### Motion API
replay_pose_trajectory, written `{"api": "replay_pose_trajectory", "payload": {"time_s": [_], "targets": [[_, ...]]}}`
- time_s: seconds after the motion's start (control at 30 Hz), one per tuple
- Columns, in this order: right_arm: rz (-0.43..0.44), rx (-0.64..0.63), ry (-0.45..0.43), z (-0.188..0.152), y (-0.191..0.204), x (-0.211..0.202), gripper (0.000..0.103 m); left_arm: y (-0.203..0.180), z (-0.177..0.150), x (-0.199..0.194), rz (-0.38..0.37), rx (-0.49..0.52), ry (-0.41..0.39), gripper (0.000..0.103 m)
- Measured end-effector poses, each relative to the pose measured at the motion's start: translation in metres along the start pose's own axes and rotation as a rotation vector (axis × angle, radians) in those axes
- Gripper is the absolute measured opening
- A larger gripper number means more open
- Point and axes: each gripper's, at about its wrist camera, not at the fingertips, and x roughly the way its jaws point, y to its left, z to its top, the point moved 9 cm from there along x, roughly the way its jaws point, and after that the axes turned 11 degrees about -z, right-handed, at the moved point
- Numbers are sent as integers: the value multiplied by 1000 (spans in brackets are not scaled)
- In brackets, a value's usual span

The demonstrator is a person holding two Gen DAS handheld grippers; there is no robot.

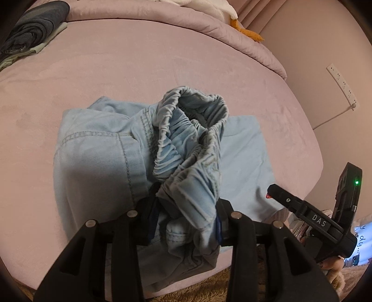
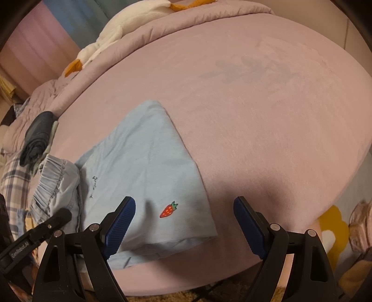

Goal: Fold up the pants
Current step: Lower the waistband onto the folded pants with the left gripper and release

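Observation:
Light blue denim pants [image 1: 97,158] lie part-folded on the pink bed [image 1: 162,58]. My left gripper [image 1: 186,209] is shut on the elastic waistband [image 1: 193,130], holding it bunched and lifted above the folded legs. In the right wrist view the folded pants [image 2: 148,167] show a small strawberry patch [image 2: 168,210], with the waistband [image 2: 55,181] at the left. My right gripper [image 2: 184,220] is open and empty, hovering over the pants' near right corner. It also shows in the left wrist view [image 1: 313,216] at the right edge.
A folded dark garment [image 1: 30,27] lies at the bed's far left, also in the right wrist view [image 2: 37,137]. A rolled pink duvet [image 1: 186,18] and a white plush toy [image 2: 121,27] line the far side. A power strip [image 1: 341,86] hangs on the wall.

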Motion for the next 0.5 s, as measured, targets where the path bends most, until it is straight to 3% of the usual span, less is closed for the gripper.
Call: {"api": "replay_pose_trajectory", "payload": {"time_s": [0.07, 0.13, 0.27, 0.5], "targets": [[-1, -5, 2, -1, 2, 0, 86, -1, 0, -2, -21, -3, -8, 42], [-1, -10, 2, -1, 3, 0, 86, -4, 0, -5, -49, -10, -11, 53], [-2, -11, -6, 2, 3, -2, 86, -27, -3, -15, -196, 2, 10, 57], [-16, -10, -15, 1, 1, -4, 86, -45, 11, -62, -195, 68, -107, 74]]}}
